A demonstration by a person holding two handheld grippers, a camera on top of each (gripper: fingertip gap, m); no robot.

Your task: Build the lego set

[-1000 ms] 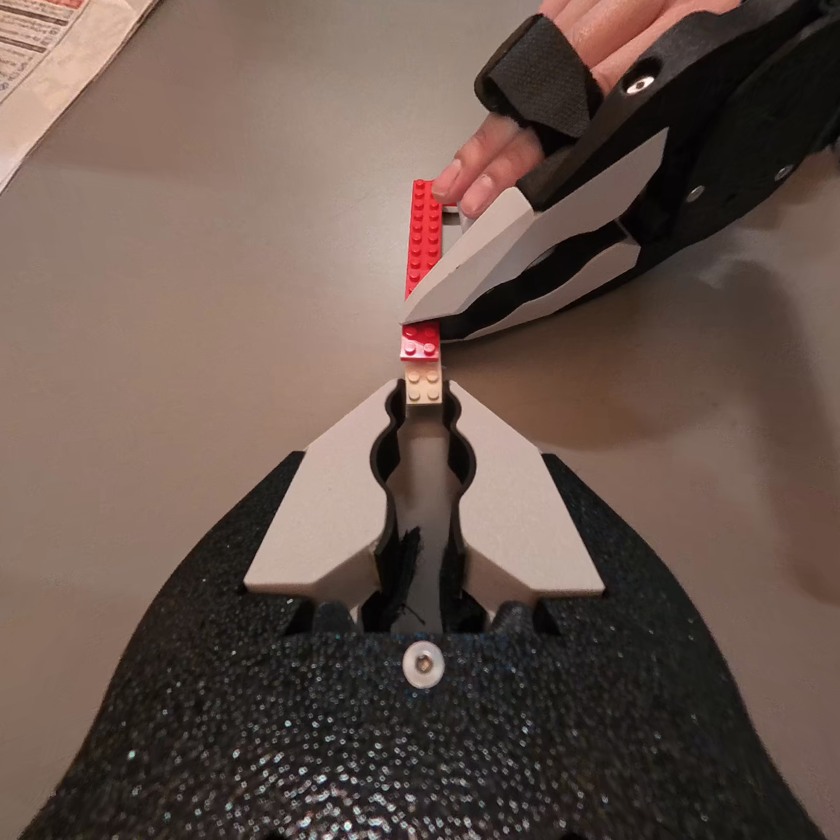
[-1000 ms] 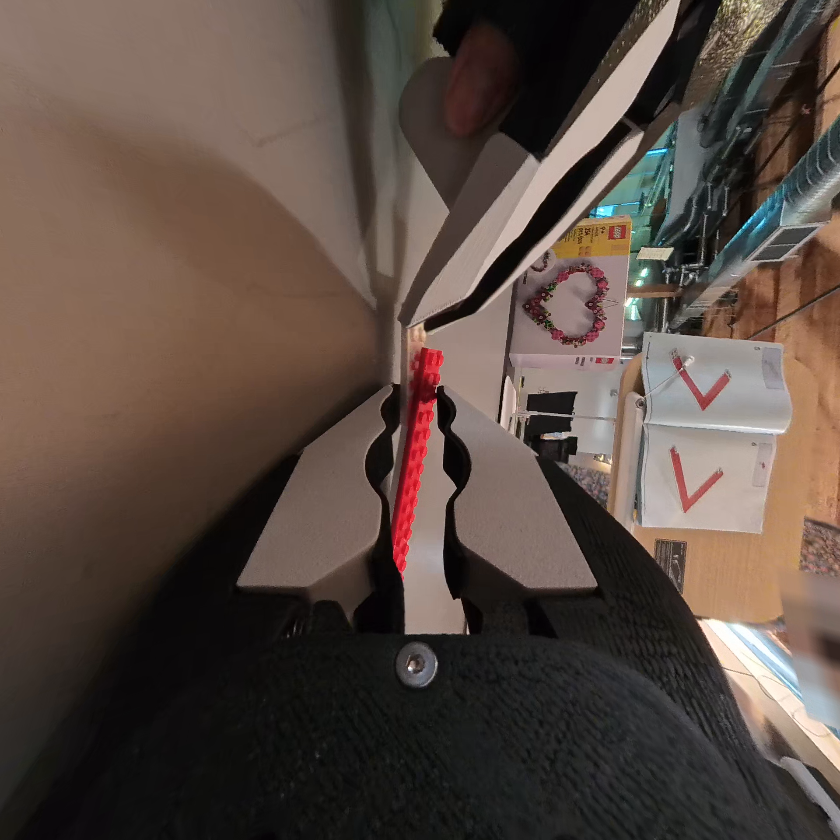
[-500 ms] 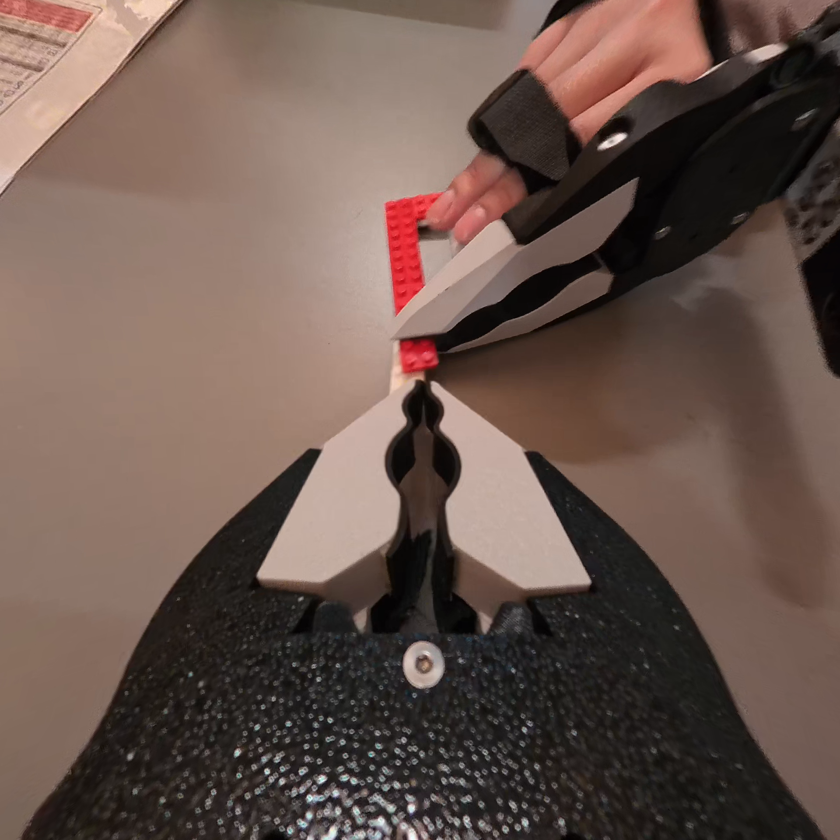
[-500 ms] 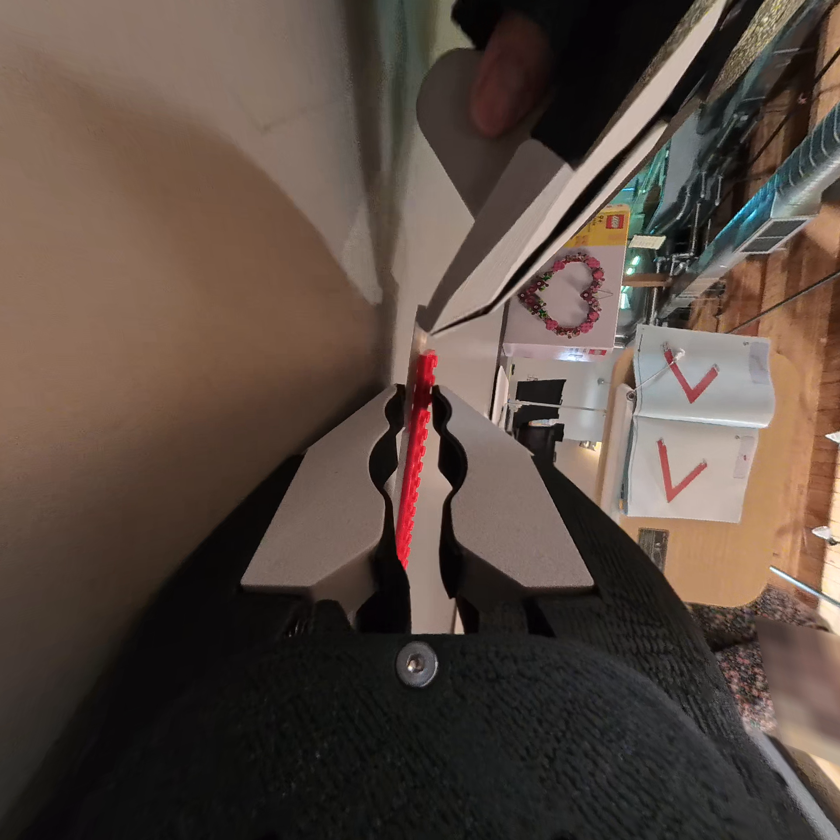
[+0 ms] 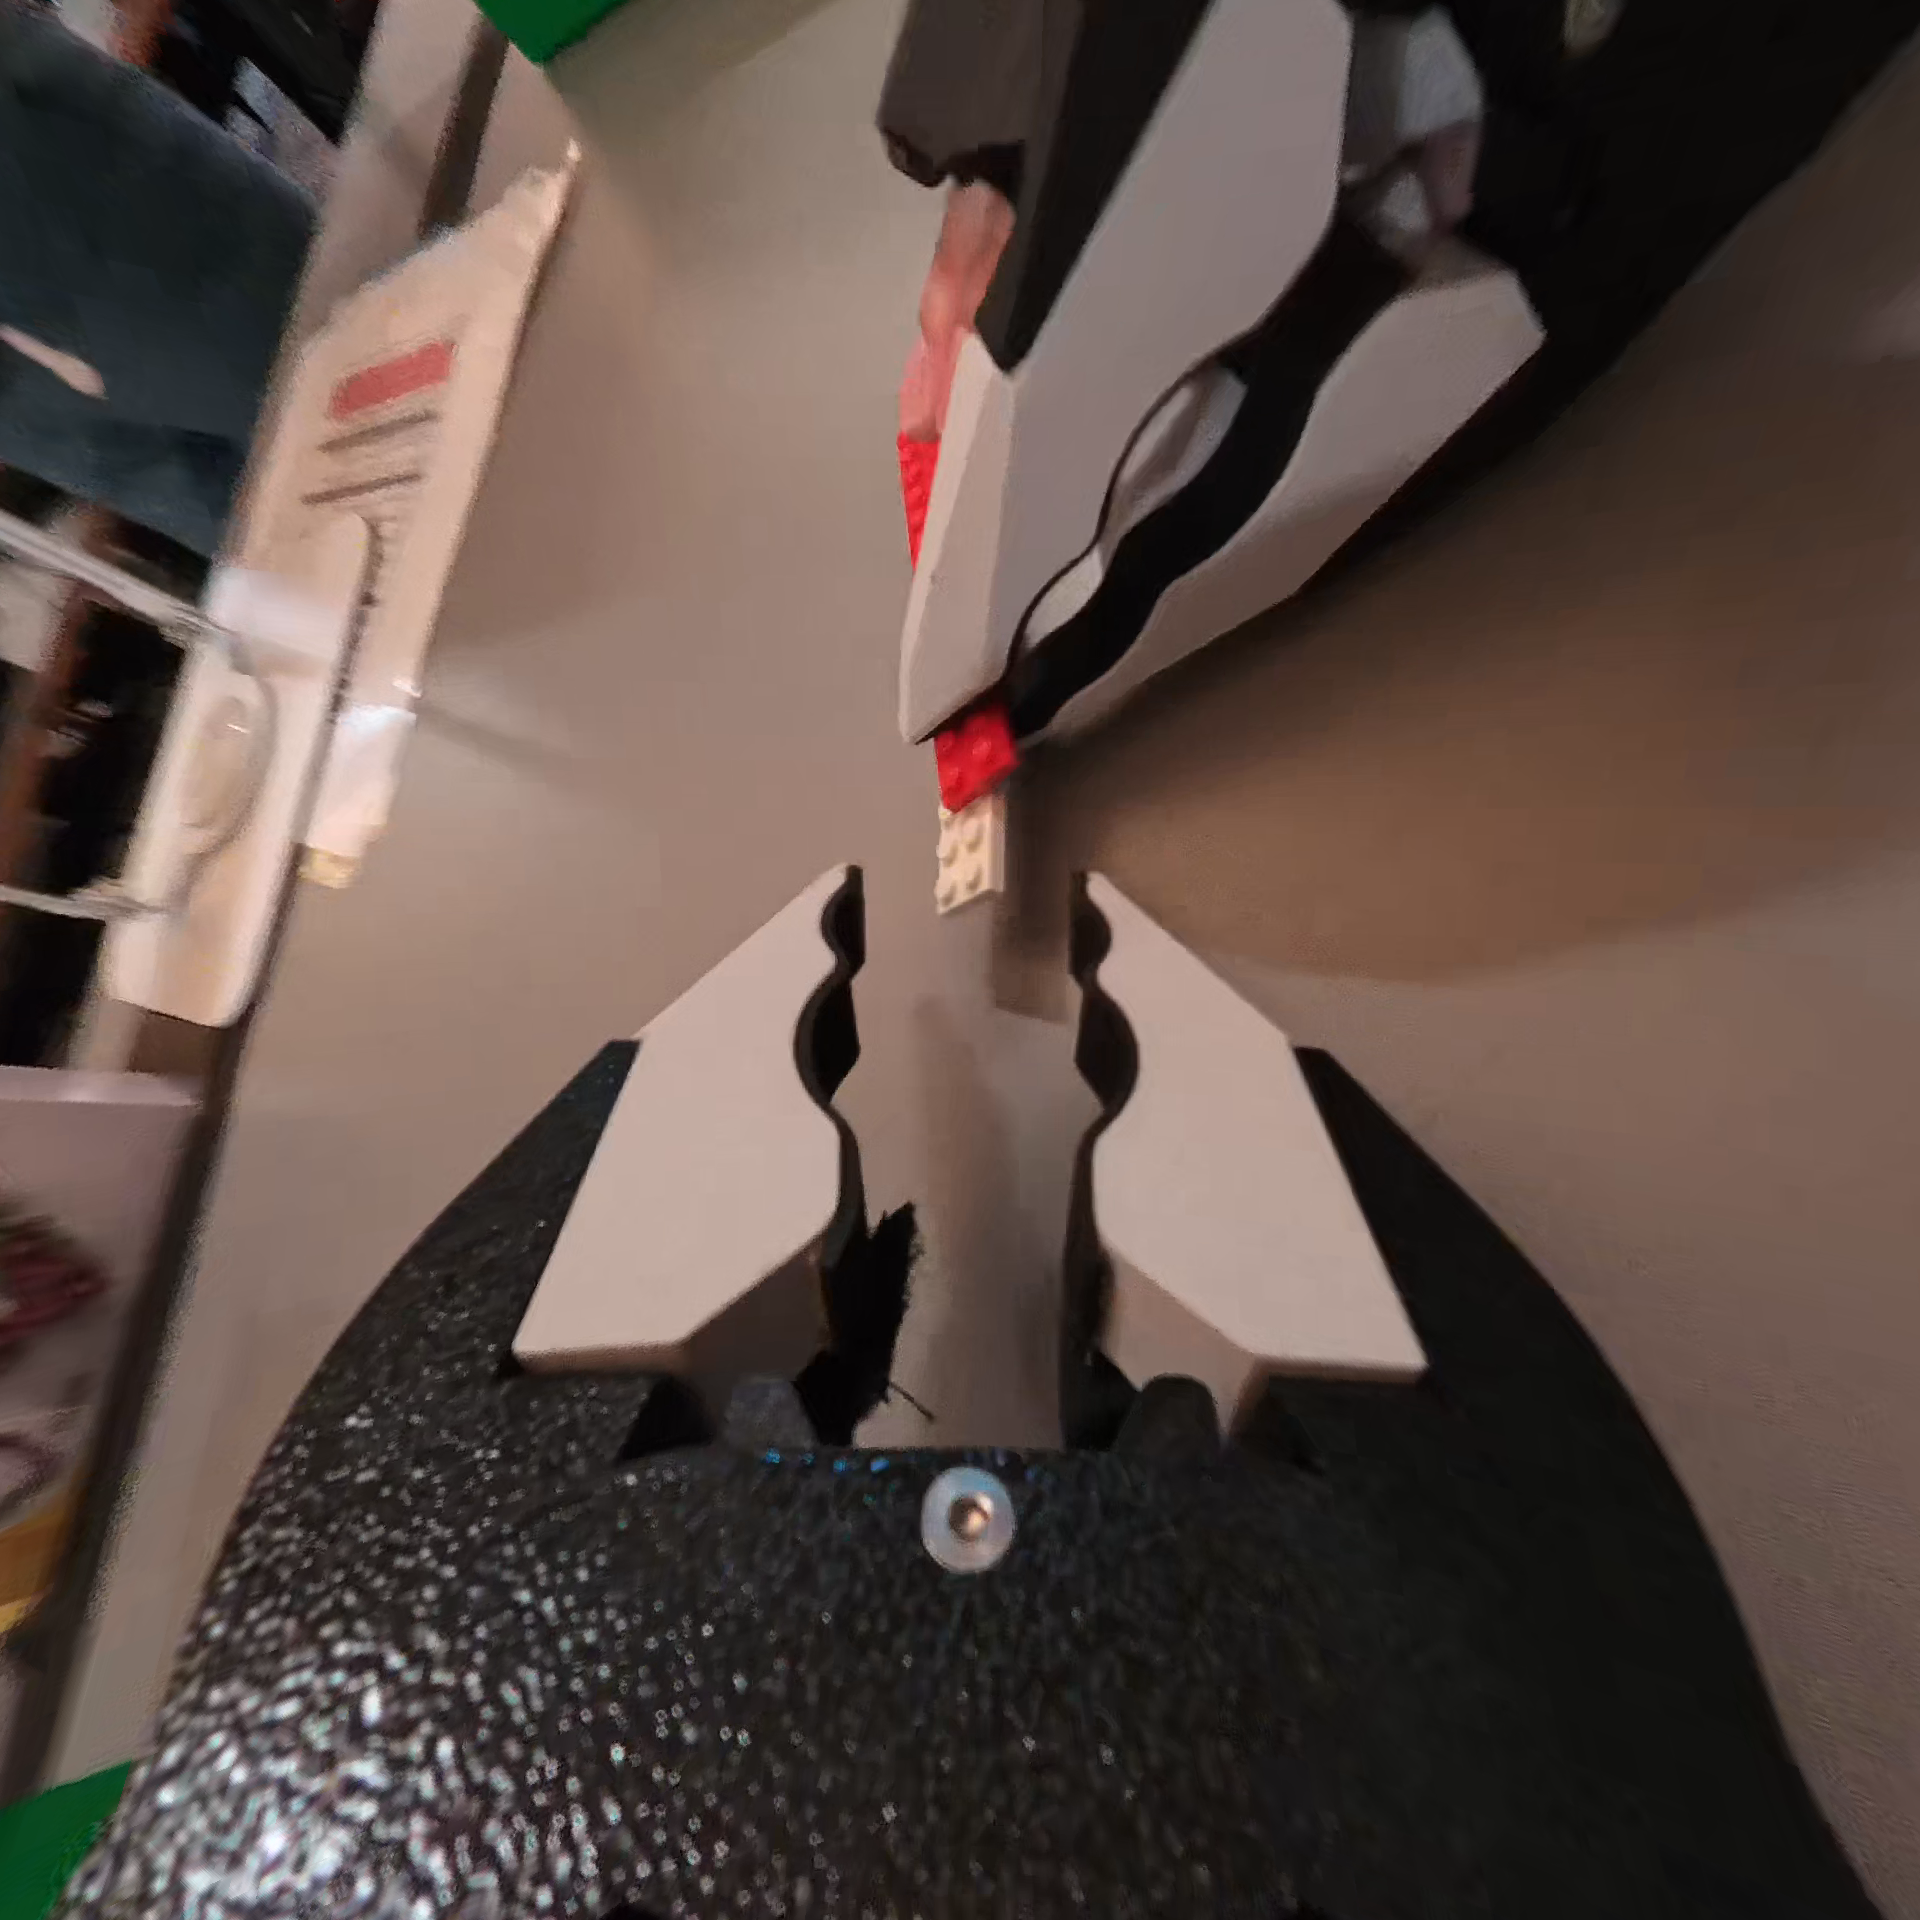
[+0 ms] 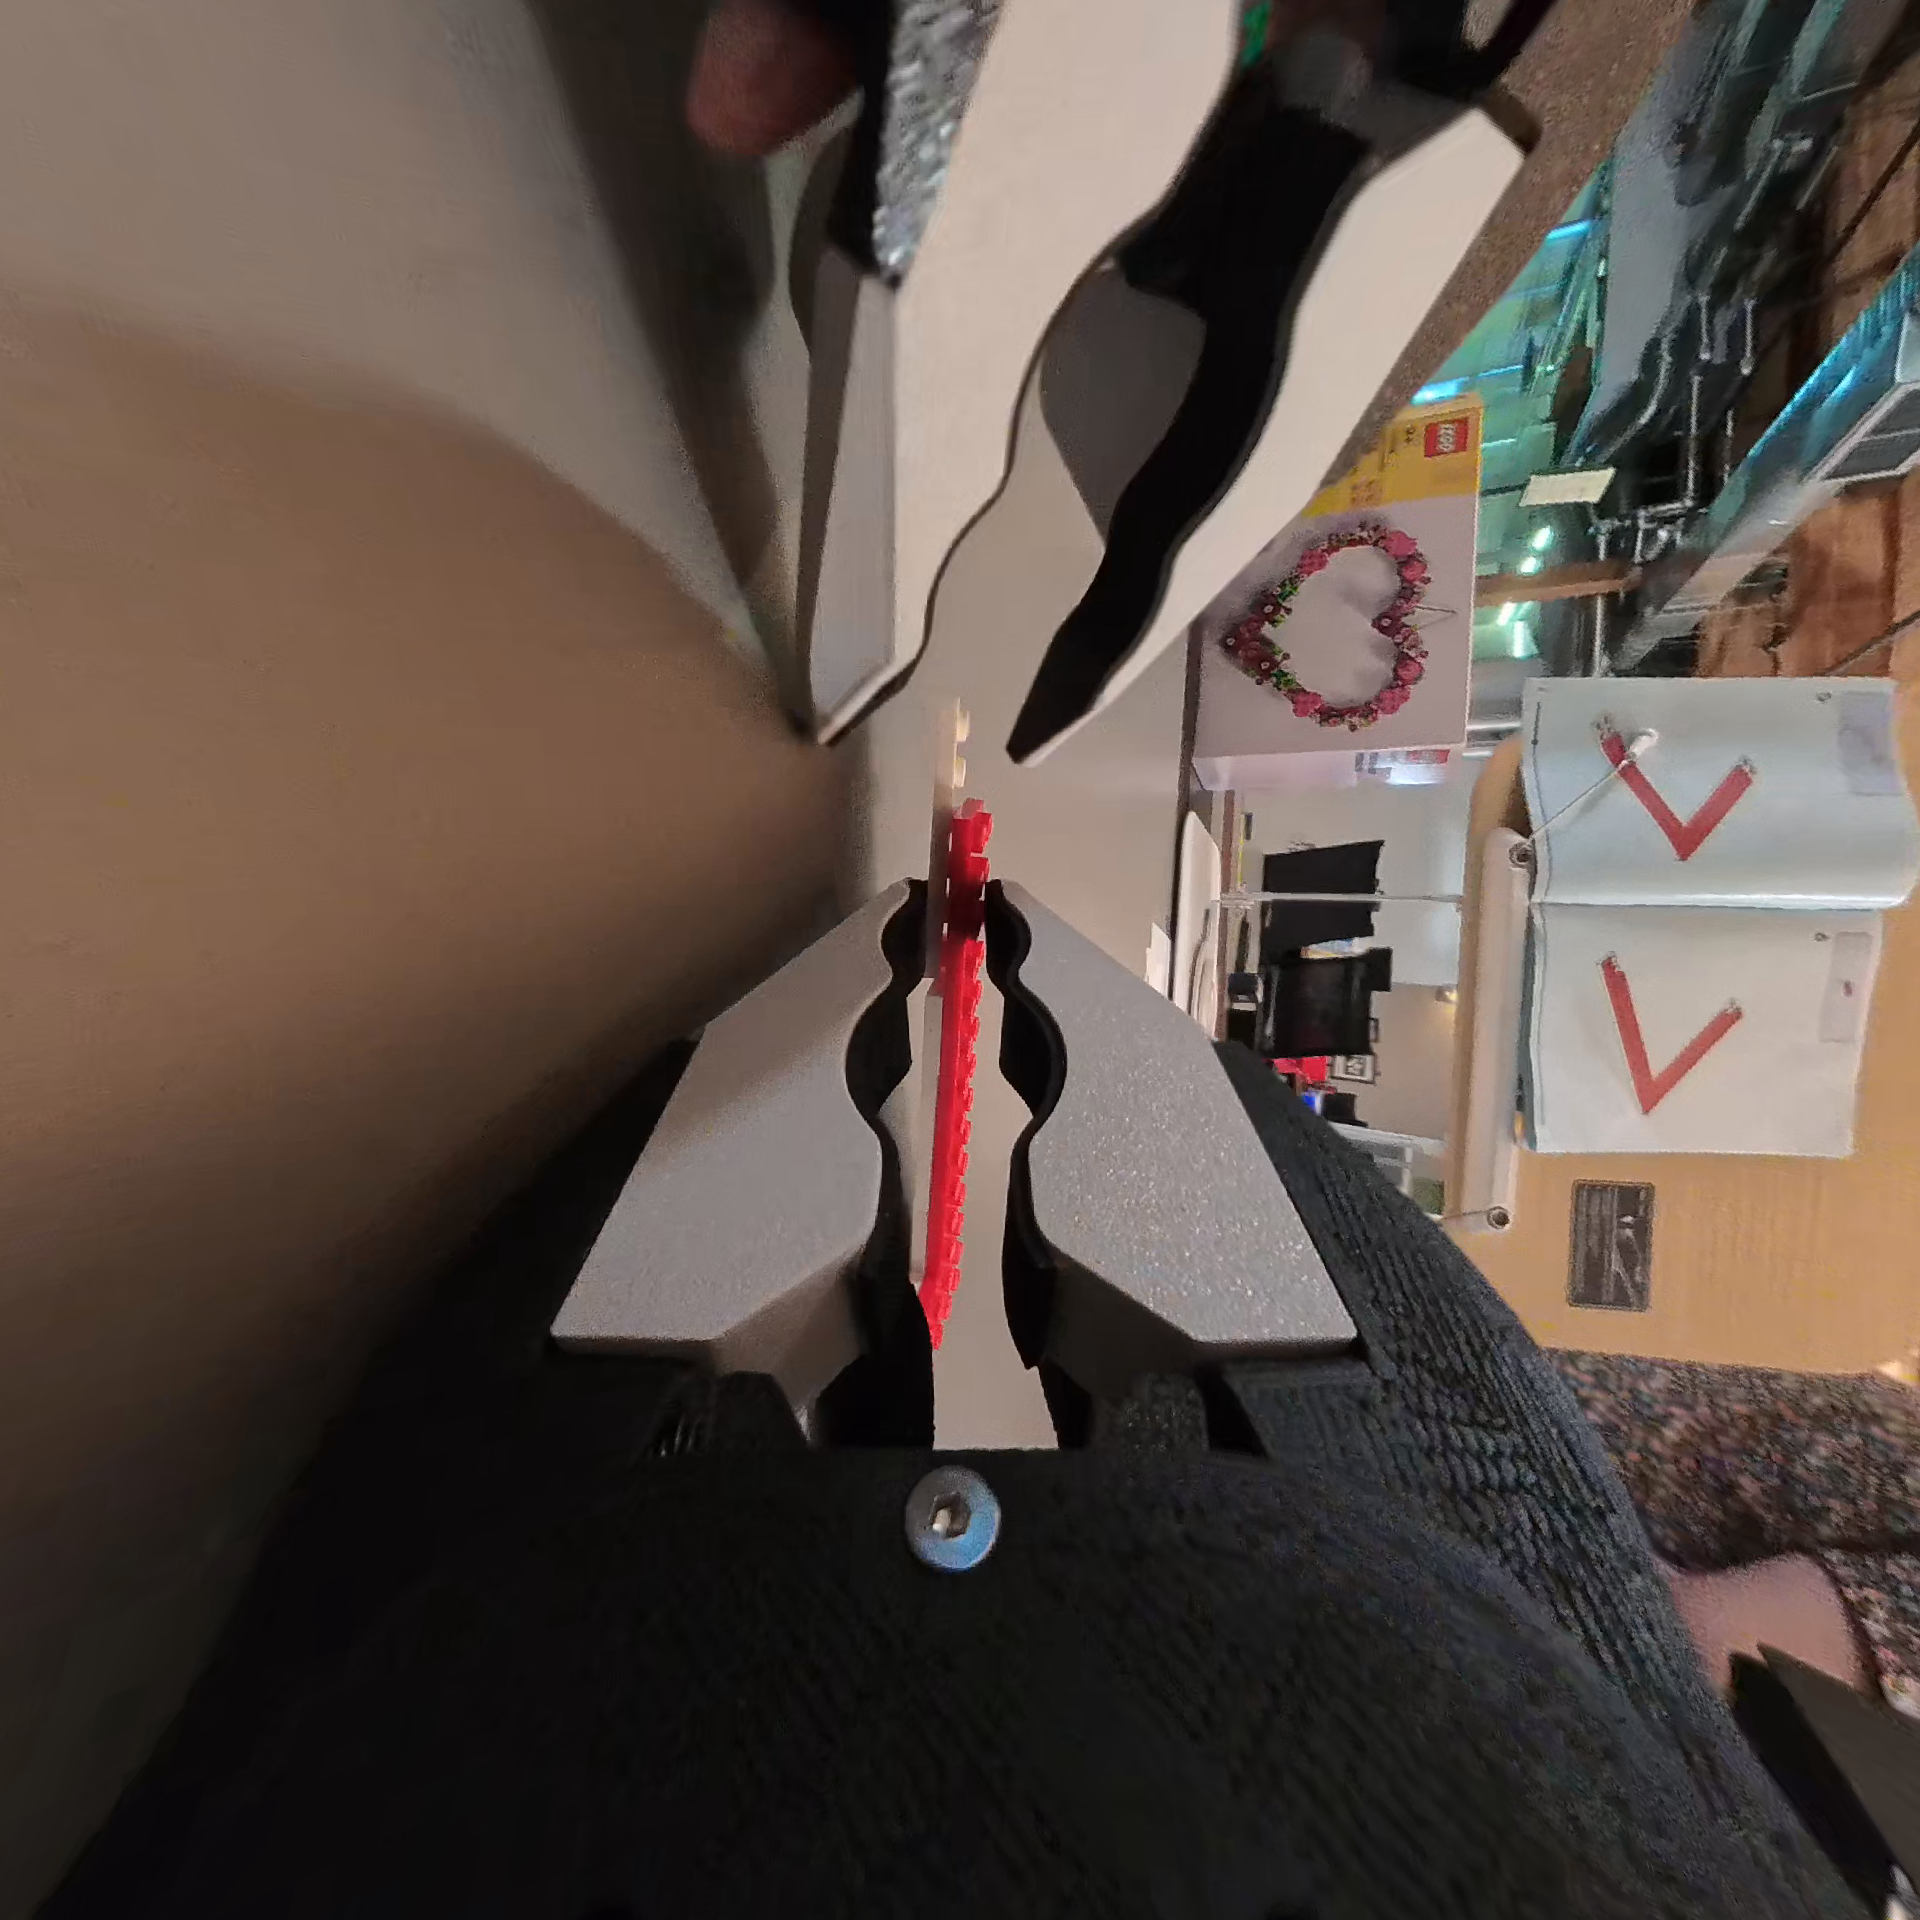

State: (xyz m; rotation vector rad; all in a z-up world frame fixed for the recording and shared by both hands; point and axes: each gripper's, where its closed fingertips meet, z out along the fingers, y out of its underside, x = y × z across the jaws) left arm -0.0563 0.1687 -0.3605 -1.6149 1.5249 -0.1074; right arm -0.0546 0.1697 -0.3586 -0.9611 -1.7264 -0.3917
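Observation:
My right gripper (image 6: 954,891) is shut on a long red plate (image 6: 954,1122), held edge-on above the grey table. A small tan plate (image 6: 948,750) is joined under the red plate's far end and sticks out past it. In the left wrist view the red plate (image 5: 975,756) and tan plate (image 5: 971,859) hang from the right gripper (image 5: 971,727). My left gripper (image 5: 966,883) is open and empty, its jaws apart just short of the tan plate. It also shows in the right wrist view (image 6: 914,738), open.
The grey table (image 5: 675,520) lies below. An instruction booklet (image 5: 374,436) and clear bags sit at its left edge. A set box with a flower heart (image 6: 1340,613) and a folder with red marks (image 6: 1704,914) stand beyond. A person's finger (image 5: 956,281) rests by the red plate. Only a small space, under 4 cm, lies between the two pairs of fingers.
My left gripper has opened and let go of the tan plate, drawing back a little. The right gripper has lifted the joined plates off the table and tilted.

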